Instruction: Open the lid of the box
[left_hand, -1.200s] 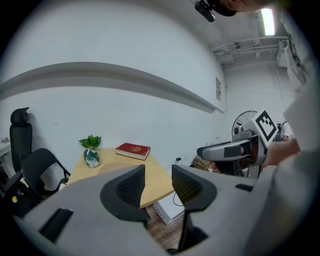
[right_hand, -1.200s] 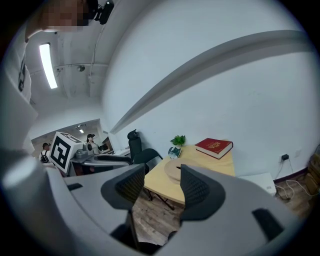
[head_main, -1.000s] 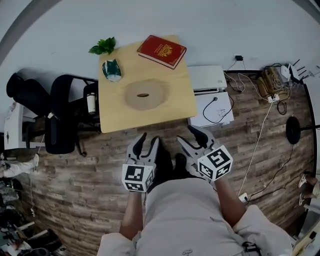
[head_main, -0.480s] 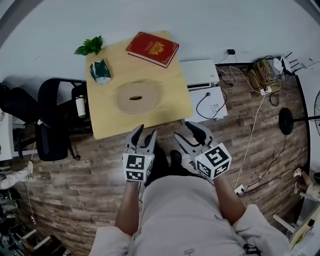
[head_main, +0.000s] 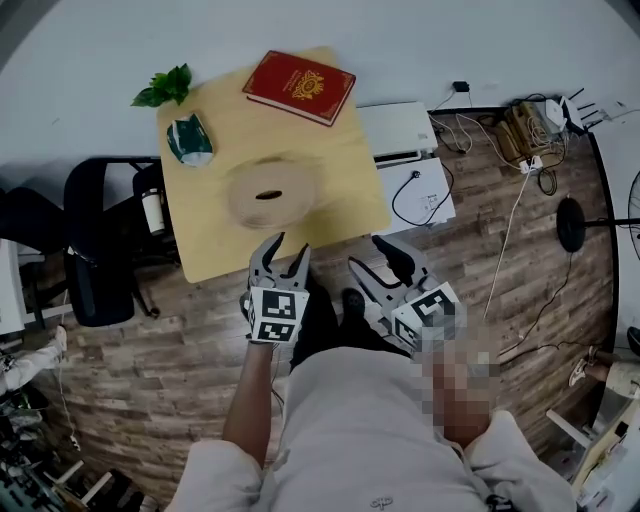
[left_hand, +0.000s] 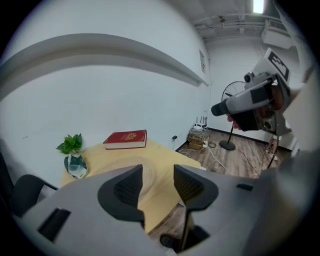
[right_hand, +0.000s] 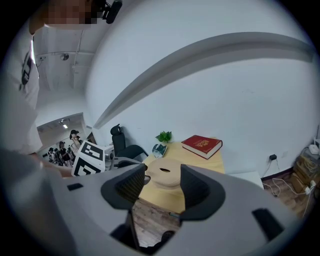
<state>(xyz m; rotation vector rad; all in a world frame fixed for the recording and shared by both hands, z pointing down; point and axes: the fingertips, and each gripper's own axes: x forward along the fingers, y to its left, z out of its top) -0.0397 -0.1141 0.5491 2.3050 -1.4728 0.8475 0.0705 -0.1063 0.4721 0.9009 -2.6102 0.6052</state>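
A round, pale wooden box (head_main: 268, 192) with a slot in its lid sits in the middle of the light wooden table (head_main: 345, 205). The right gripper view shows this box (right_hand: 165, 175) beyond the jaws. In the left gripper view the box (left_hand: 150, 167) is partly hidden by them. My left gripper (head_main: 285, 250) reaches the table's near edge, just short of the box. Its jaws have just been opening and nothing is between them. My right gripper (head_main: 372, 258) is open and empty, over the floor beside the table's near right corner.
A red book (head_main: 300, 85) lies at the table's far edge, with a green plant (head_main: 160, 87) and a green-white pouch (head_main: 188, 138) at the left. A black office chair (head_main: 95, 270) stands left of the table. White boxes (head_main: 405, 130) and cables (head_main: 520, 240) lie at the right.
My left gripper has moved forward until its tips are at the table's near edge, and its jaws stand wider. The right gripper has shifted forward a little. The box has not moved.
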